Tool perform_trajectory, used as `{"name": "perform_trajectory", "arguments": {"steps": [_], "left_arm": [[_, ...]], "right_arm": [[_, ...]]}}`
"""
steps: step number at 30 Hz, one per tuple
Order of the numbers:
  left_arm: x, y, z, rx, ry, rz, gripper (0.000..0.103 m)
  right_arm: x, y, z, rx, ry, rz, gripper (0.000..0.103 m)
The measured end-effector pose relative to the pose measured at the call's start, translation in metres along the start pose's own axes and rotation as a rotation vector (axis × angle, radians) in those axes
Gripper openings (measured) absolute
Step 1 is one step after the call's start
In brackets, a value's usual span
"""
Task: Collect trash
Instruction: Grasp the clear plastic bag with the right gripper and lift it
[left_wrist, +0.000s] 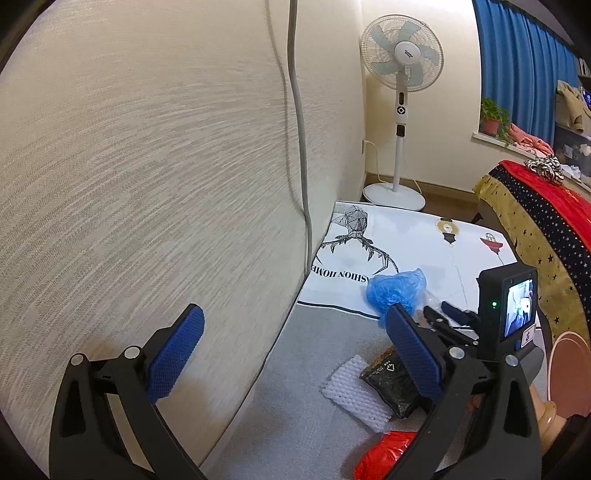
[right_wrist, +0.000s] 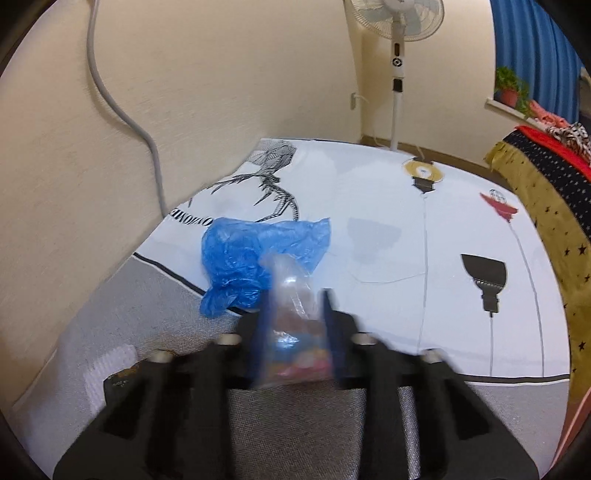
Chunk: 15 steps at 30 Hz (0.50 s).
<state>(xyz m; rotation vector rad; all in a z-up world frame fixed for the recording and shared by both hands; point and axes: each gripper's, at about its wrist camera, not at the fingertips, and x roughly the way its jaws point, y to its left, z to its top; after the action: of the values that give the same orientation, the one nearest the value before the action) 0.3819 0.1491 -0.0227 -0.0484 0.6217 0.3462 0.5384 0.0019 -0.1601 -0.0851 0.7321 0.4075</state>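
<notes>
My left gripper (left_wrist: 293, 314) is open and holds nothing, hovering next to the wall above the grey rug (left_wrist: 314, 343). Below it lie a white foam net (left_wrist: 354, 391), a black packet (left_wrist: 391, 384) and a red plastic scrap (left_wrist: 384, 458). A crumpled blue plastic bag (left_wrist: 397, 288) (right_wrist: 251, 254) sits at the edge of the white printed mat (right_wrist: 388, 229). My right gripper (right_wrist: 297, 295) (left_wrist: 443, 310) is shut on a clear plastic wrapper (right_wrist: 291, 284) just in front of the blue bag. The wrapper is blurred, with pink and blue bits inside.
The wall (left_wrist: 147, 184) with a grey cable (left_wrist: 299, 129) runs close along the left. A standing fan (left_wrist: 400, 74) is in the far corner. A bed with a yellow and red starred cover (left_wrist: 546, 229) borders the right. A pink round object (left_wrist: 569, 362) sits at lower right.
</notes>
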Motion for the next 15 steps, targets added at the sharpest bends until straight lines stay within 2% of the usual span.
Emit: {"name": "perform_trajectory", "arguments": {"steps": [2, 9, 15], "left_arm": [[0.001, 0.0, 0.0, 0.001, 0.0, 0.003, 0.095], [0.0, -0.002, 0.0, 0.01, -0.029, 0.0, 0.095], [-0.004, -0.003, -0.003, -0.025, -0.07, -0.096, 0.095]], "right_arm": [[-0.003, 0.001, -0.001, -0.006, -0.016, 0.005, 0.015], [-0.033, -0.005, 0.003, 0.017, -0.088, -0.03, 0.012], [-0.108, -0.025, 0.013, -0.008, -0.123, -0.056, 0.012]]}}
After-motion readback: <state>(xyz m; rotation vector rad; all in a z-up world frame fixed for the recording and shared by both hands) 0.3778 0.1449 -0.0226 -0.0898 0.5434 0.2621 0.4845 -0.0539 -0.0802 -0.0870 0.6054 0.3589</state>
